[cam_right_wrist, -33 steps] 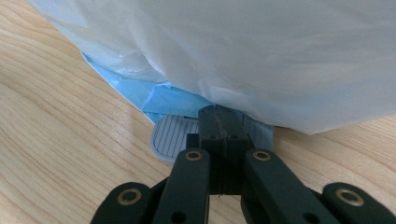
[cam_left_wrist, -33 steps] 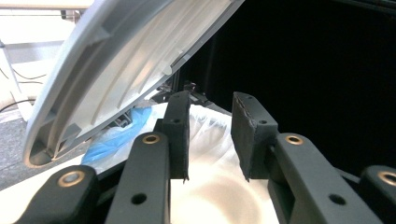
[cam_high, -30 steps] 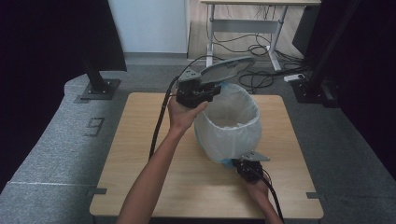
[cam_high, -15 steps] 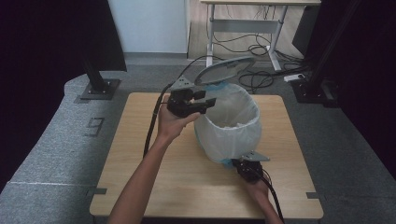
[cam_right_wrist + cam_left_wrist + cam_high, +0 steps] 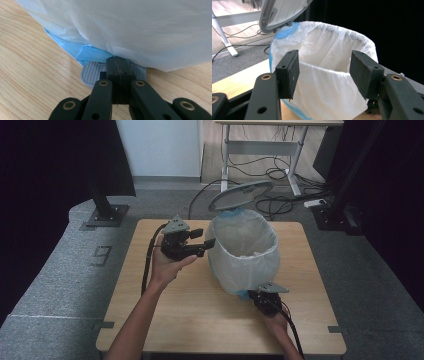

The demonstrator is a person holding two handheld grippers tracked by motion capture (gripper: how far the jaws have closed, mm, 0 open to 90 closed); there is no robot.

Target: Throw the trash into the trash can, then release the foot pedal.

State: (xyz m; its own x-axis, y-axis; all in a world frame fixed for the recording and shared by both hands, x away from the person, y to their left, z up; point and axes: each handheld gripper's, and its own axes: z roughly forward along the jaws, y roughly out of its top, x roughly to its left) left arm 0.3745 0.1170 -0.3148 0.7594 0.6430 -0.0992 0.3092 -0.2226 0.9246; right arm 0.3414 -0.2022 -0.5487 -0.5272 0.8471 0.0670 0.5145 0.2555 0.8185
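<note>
**Pressing the bin's pedal, lid up**

I see the blue bin [image 5: 243,251] mid-table, white liner [image 5: 329,82] over its rim, lid [image 5: 241,195] raised. My right gripper [image 5: 117,65], jaws closed together, rests on the grey pedal [image 5: 93,73]. My left gripper [image 5: 209,237] hovers beside the rim, jaws apart.

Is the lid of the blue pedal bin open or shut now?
Open: the grey lid stands tilted up behind the bin's bag-lined rim; shut right tongs rest on the pedal.

Wooden table [image 5: 190,315], grey floor mat [image 5: 55,290]
</note>
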